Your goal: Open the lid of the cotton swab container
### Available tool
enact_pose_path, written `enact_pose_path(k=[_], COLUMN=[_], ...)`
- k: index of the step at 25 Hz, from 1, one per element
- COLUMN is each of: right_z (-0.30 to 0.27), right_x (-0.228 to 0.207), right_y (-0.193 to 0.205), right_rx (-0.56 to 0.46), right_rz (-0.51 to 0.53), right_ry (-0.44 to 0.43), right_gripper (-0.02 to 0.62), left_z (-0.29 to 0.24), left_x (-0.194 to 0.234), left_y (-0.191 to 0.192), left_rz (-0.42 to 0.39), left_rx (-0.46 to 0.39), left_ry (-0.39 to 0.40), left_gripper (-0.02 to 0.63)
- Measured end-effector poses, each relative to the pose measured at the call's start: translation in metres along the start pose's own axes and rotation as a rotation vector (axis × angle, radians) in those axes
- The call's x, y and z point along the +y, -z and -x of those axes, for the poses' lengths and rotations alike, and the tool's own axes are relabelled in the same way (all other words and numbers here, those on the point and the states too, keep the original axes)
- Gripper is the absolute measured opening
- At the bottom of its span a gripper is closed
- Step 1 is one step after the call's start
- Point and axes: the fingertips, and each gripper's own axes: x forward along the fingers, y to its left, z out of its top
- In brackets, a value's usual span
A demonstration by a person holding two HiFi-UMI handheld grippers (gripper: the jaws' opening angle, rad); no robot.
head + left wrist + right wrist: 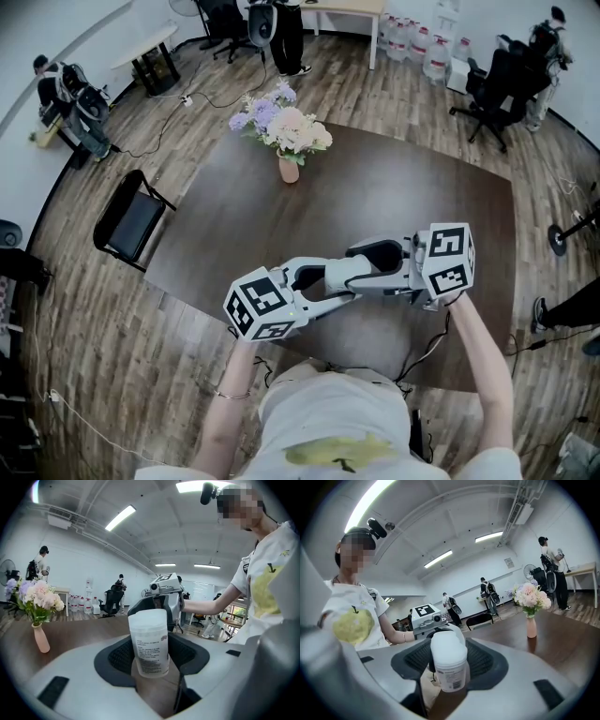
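Over the brown table (394,178), left gripper (150,660) and right gripper (449,665) jaws clamp a frosted white, labelled container (149,639).

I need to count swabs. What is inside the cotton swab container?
The cotton swab container shows only a frosted white wall and printed label; these cover the contents in both gripper views, so no swabs are visible.
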Motion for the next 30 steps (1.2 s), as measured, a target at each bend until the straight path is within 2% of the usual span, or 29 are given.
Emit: enact_pose_path(k=[3, 6, 9, 20, 26, 30], right_z=[0.003, 0.004, 0.005, 0.006, 0.005, 0.009], right_x=[-0.004, -0.002, -0.006, -0.019, -0.023, -0.030], right_y=[-0.008, -0.005, -0.008, -0.019, -0.021, -0.022], right_rx=[-0.104, -0.112, -0.134, -0.224, -0.251, -0.274], right_rz=[-0.127, -0.161, -0.227, -0.500, -0.559, -0.545], right_ry=[-0.037, -0.030, -0.038, -0.085, -0.108, -0.052], right_gripper=[0.233, 0.233, 0.233, 0.233, 0.236, 0.236], left_z=[-0.004, -0.008, -0.011, -0.010, -0.010, -0.008], left_x=[0.002, -0.002, 0.001, 0.005, 0.007, 0.010], left_y=[0.003, 0.007, 0.007, 0.004, 0.005, 0.008], left_rz=[-0.126, -0.110, -0.180, -0.243, -0.245, -0.229], left_rx=[0.042, 0.039, 0.035, 0.028, 0.022, 0.024], left_ry=[-0.063, -0.049, -0.103, -0.138, -0.153, -0.171], left_gripper=[0.222, 0.221, 0.221, 0.222, 0.222, 0.221])
